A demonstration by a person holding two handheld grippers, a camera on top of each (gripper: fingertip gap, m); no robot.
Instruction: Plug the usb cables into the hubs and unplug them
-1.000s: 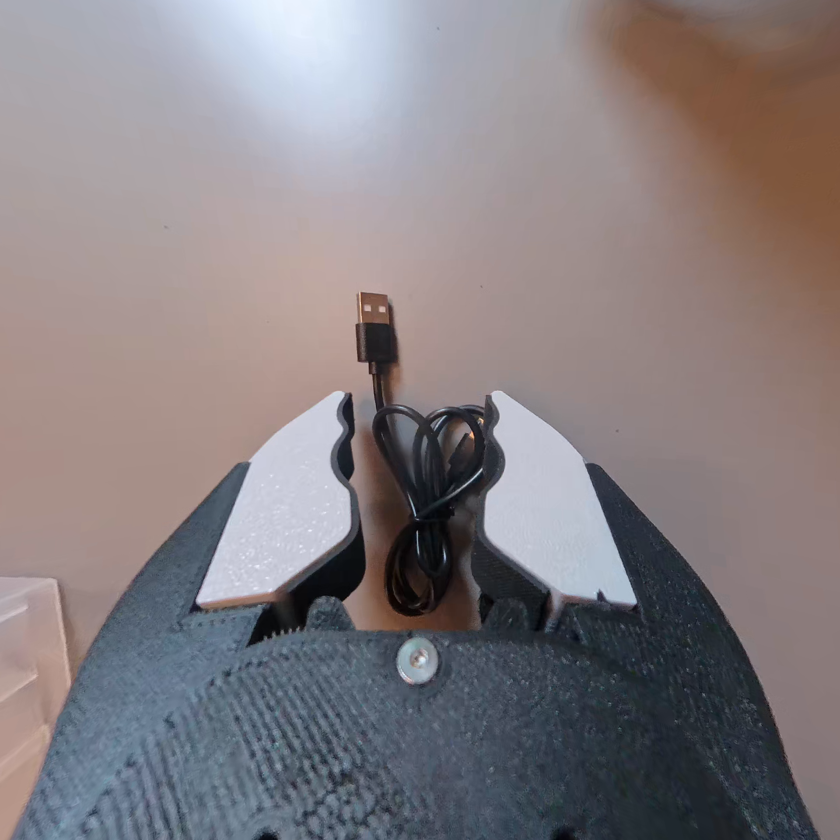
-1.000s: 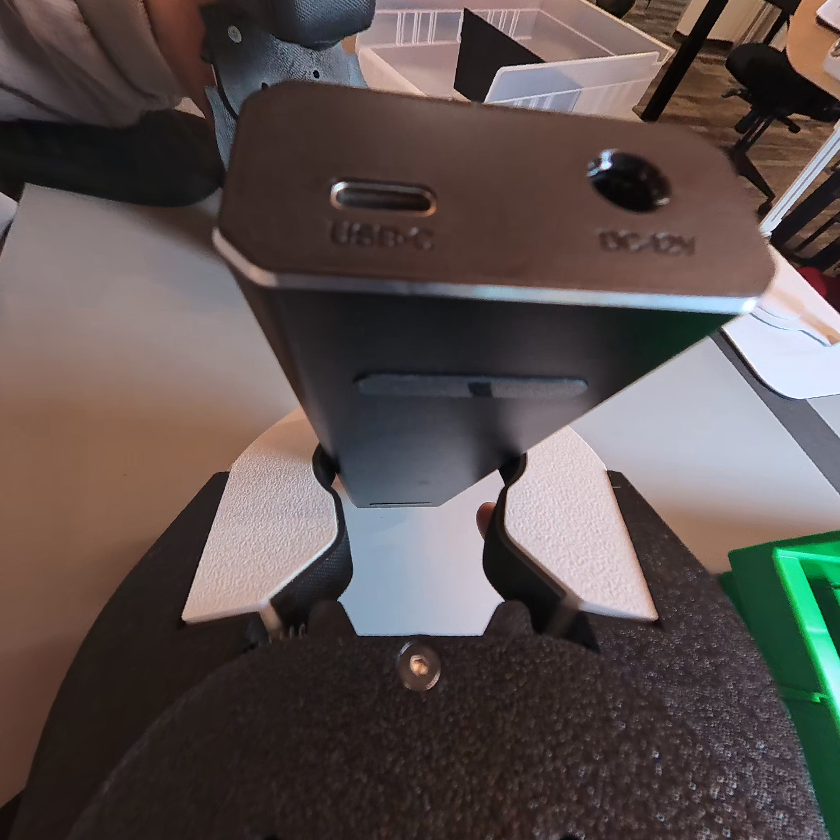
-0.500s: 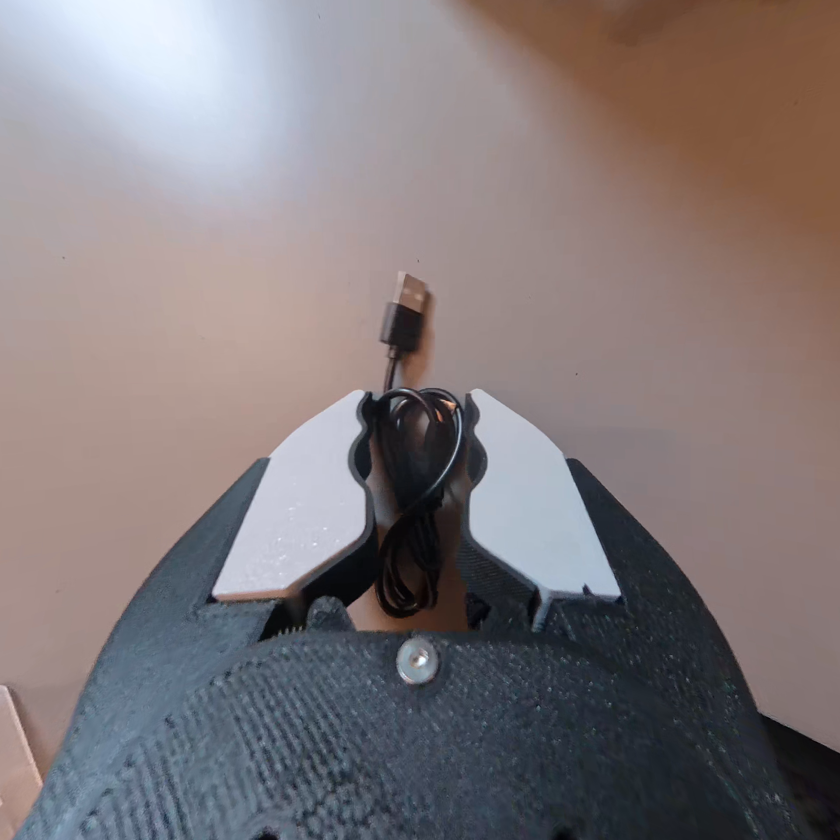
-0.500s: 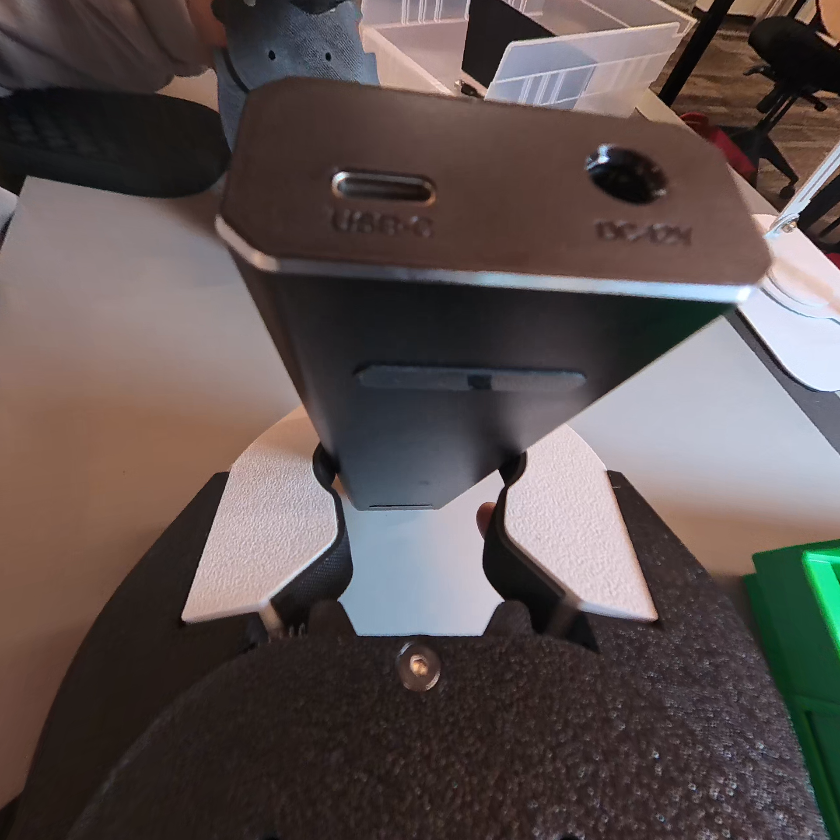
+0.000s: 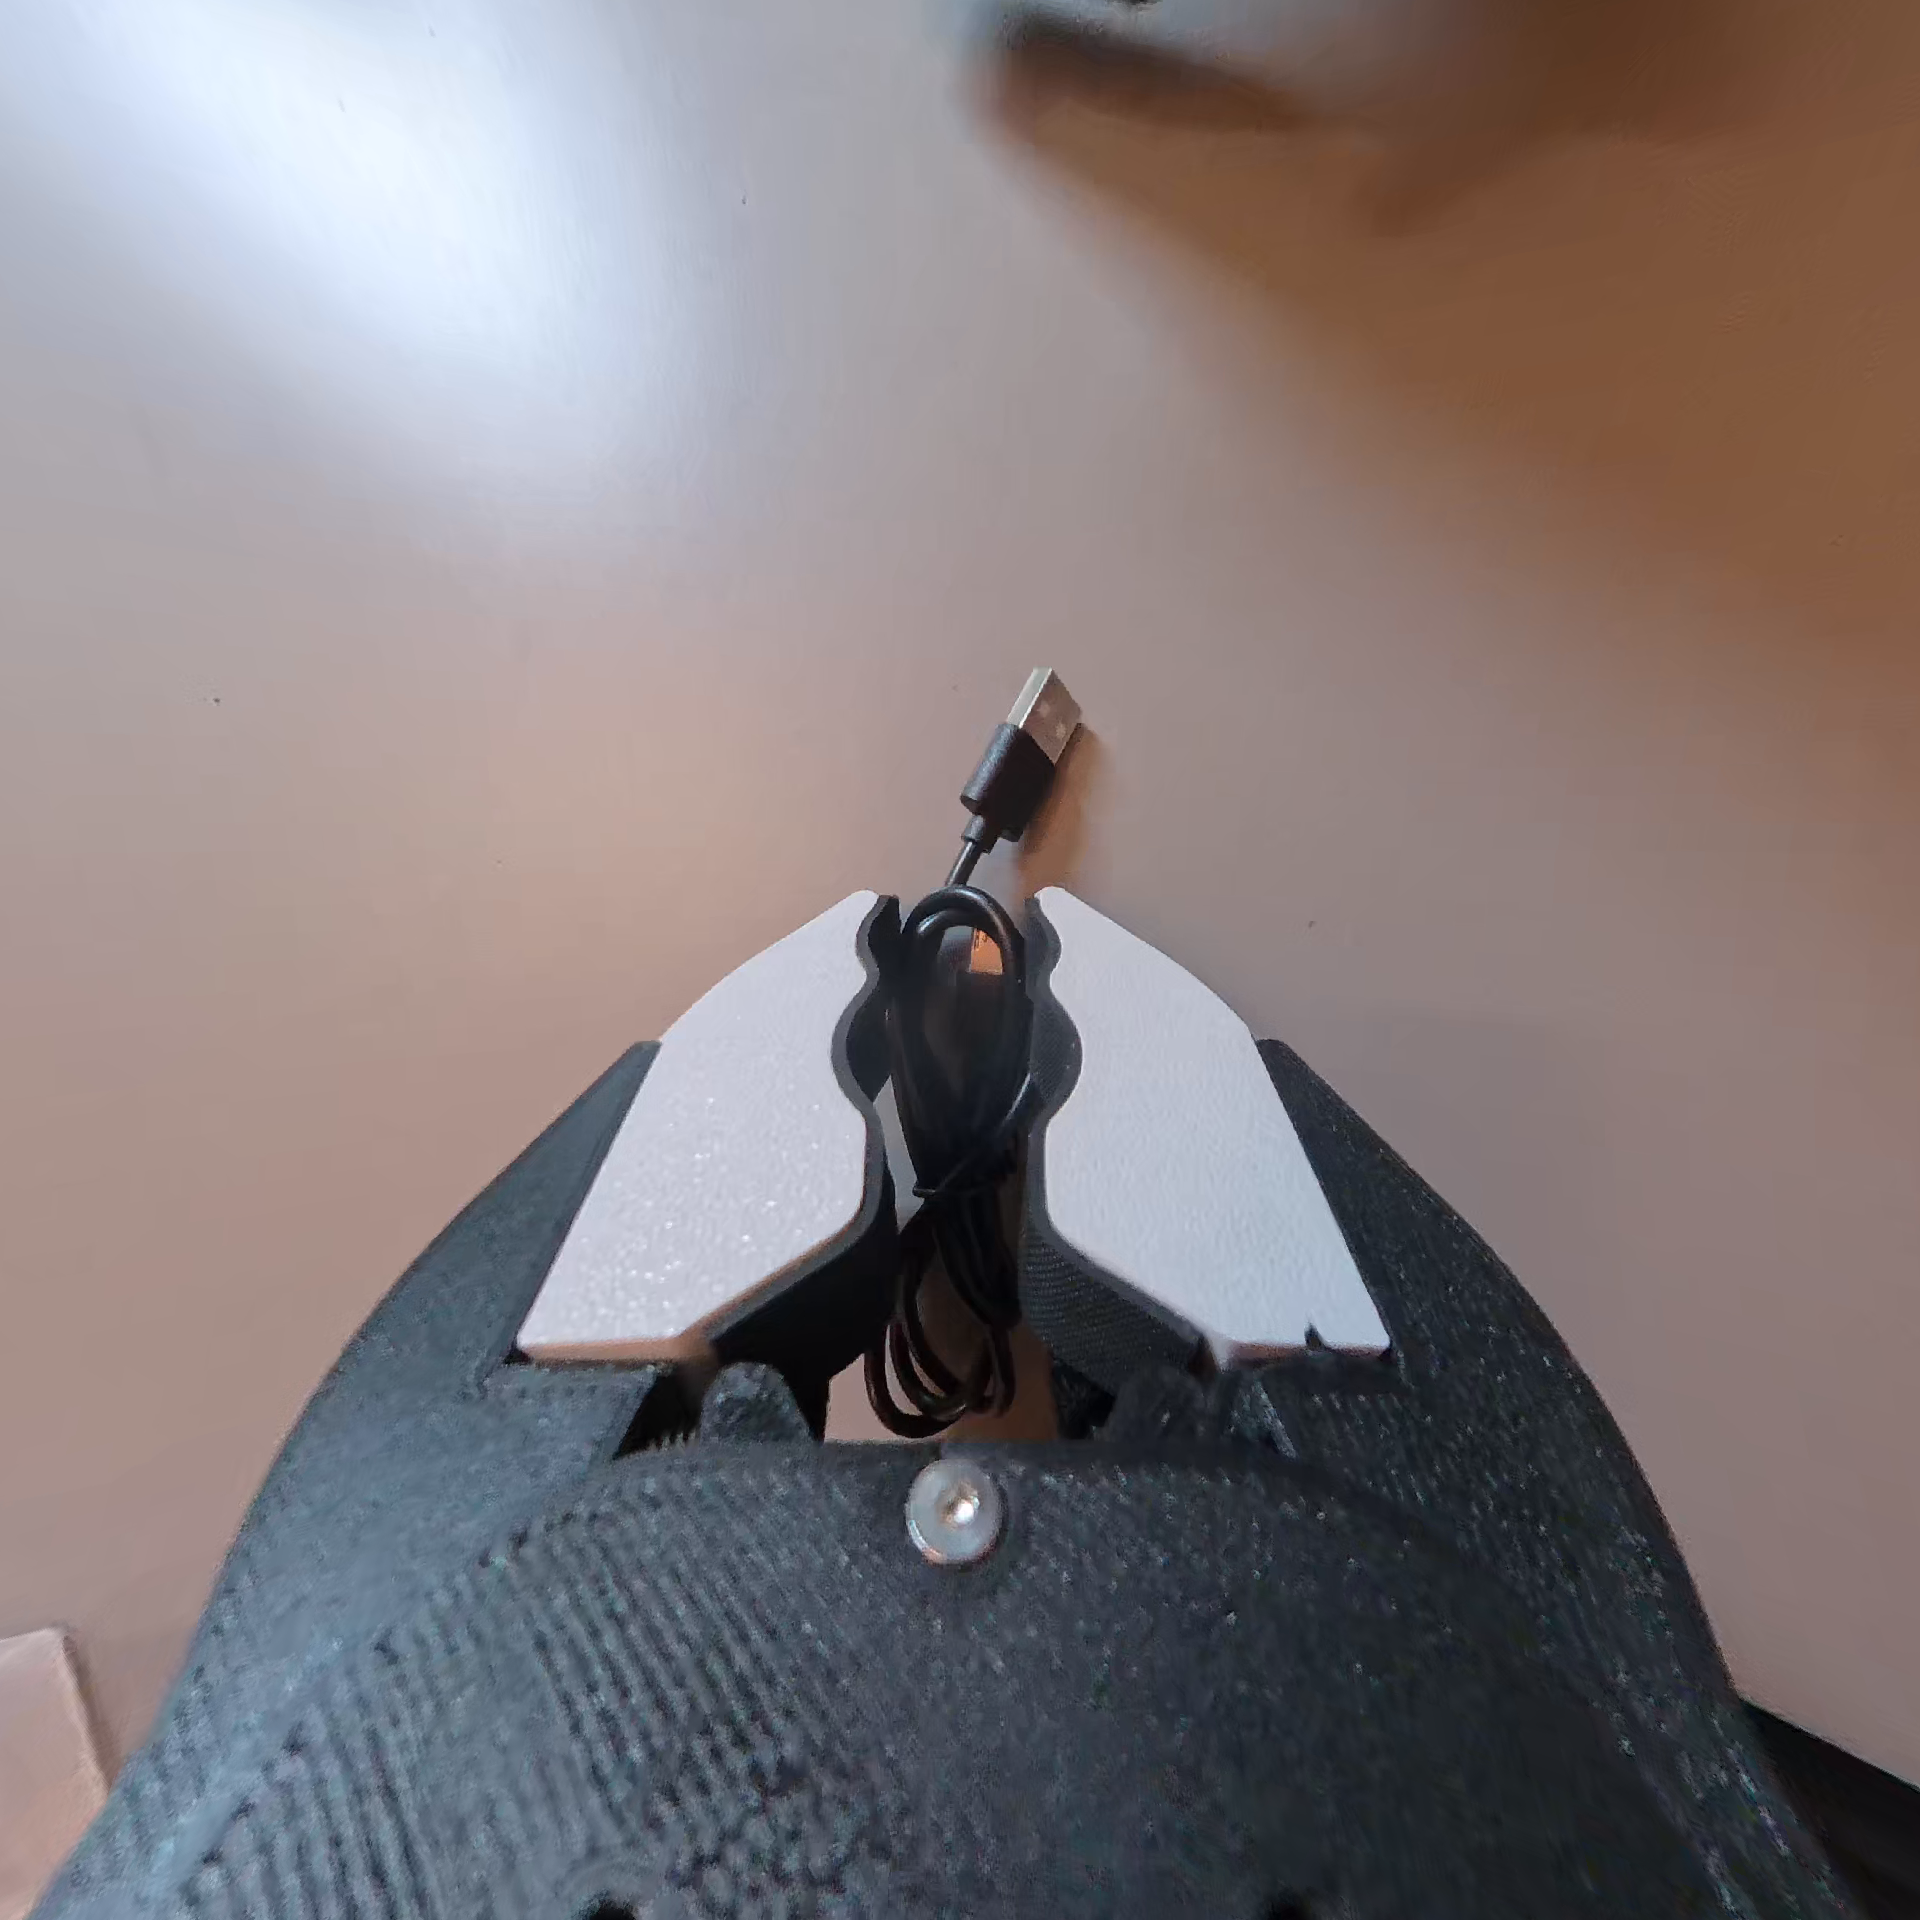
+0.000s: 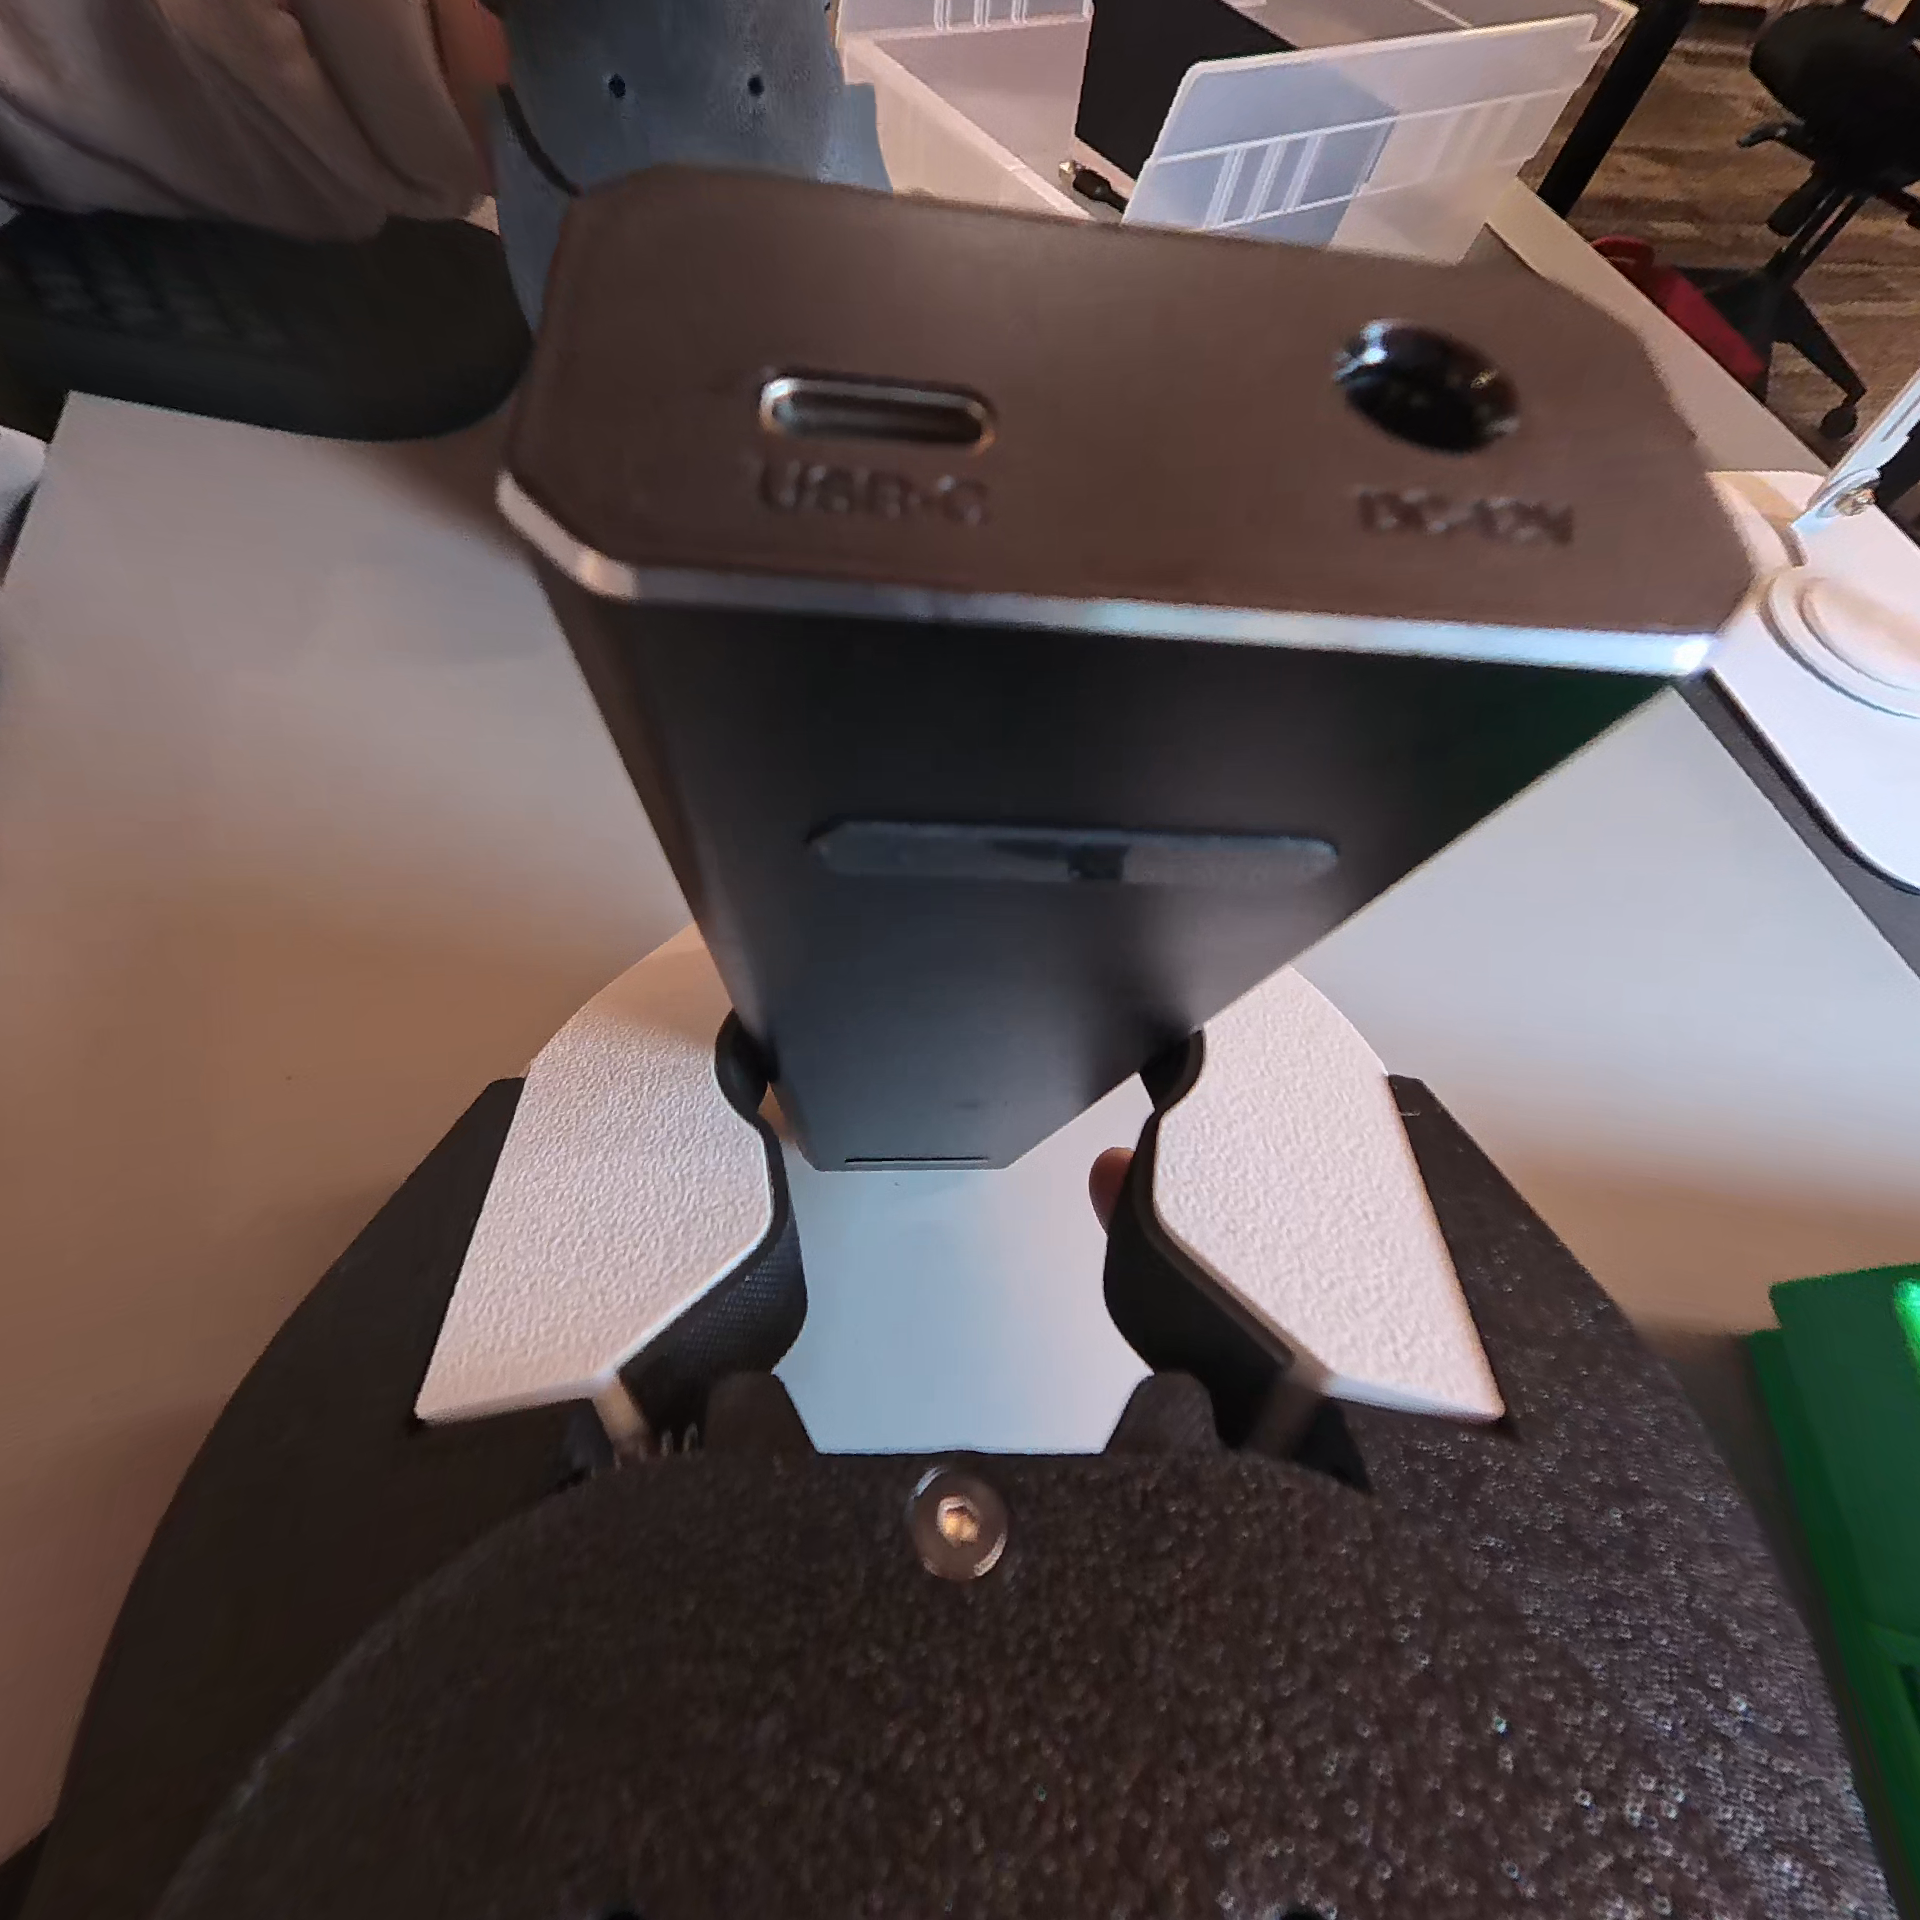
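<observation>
In the left wrist view my left gripper [image 5: 956,914] is shut on a coiled black USB cable [image 5: 951,1143]. Its USB-A plug [image 5: 1023,753] sticks out past the fingertips, tilted to the right, over the beige table [image 5: 416,727]. In the right wrist view my right gripper [image 6: 961,1049] is shut on the lower end of a dark metal USB hub [image 6: 1039,790] and holds it upright above the white table [image 6: 260,831]. The hub's end face with an oval port and a round socket [image 6: 1429,379] points toward the camera. The left gripper's body [image 6: 675,114] shows behind the hub.
Clear plastic bins [image 6: 1330,135] stand at the back of the table. A green plastic tray [image 6: 1849,1455] lies at the right edge. A person's sleeve [image 6: 208,94] and a black wrist rest [image 6: 249,322] lie at the upper left. A white lamp base [image 6: 1860,623] sits at the right.
My left gripper has closed on the cable coil and the plug has swung to the right. The right gripper holds the hub as before, and the view has shifted slightly.
</observation>
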